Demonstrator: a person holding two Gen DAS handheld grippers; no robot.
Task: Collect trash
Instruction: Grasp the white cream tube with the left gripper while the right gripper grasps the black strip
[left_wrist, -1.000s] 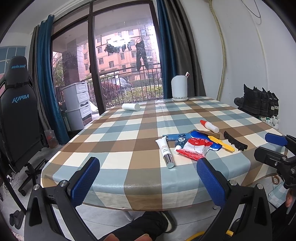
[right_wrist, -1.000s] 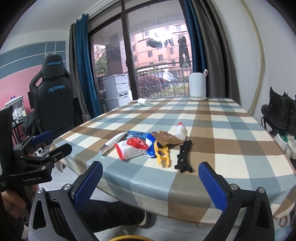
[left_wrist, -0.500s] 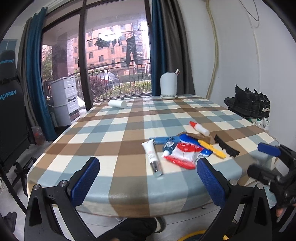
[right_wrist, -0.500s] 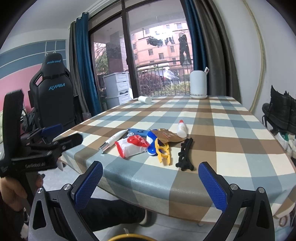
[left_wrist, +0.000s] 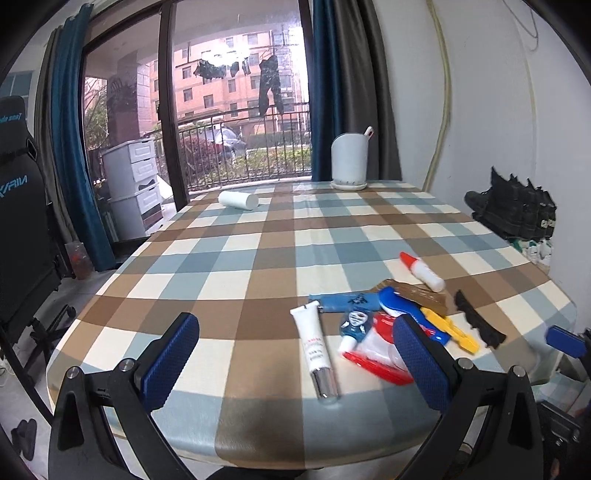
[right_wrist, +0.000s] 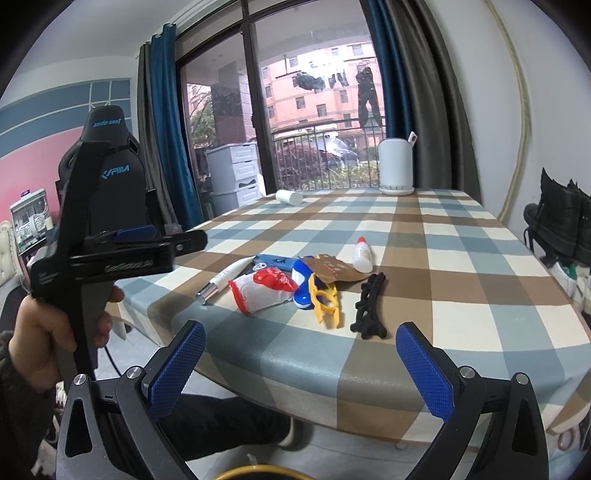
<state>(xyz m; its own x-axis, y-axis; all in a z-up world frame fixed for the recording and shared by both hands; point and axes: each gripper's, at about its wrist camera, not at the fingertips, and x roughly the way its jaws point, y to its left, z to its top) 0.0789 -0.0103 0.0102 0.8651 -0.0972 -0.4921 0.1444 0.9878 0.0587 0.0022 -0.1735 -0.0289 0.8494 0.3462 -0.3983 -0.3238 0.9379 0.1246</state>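
Observation:
A pile of trash lies near the table's front edge: a white tube (left_wrist: 316, 350) (right_wrist: 227, 275), a red and white wrapper (left_wrist: 373, 354) (right_wrist: 264, 290), a blue wrapper (left_wrist: 345, 302), a brown packet (right_wrist: 332, 267), a yellow plastic piece (right_wrist: 325, 304), a black comb-like strip (left_wrist: 478, 325) (right_wrist: 369, 306) and a small red-capped glue bottle (left_wrist: 423, 271) (right_wrist: 362, 253). My left gripper (left_wrist: 295, 363) is open, over the front edge, just short of the white tube. My right gripper (right_wrist: 301, 369) is open and empty, in front of the table edge below the pile.
The checked table (left_wrist: 258, 258) carries a white cylinder container (left_wrist: 349, 162) on a saucer at the far end and a lying white roll (left_wrist: 238, 200). A black gaming chair (left_wrist: 22, 206) stands left. Black shoes (left_wrist: 517, 210) sit by the right wall.
My left gripper has moved forward and up over the table edge, closer to the white tube. My right gripper has come a little closer to the table.

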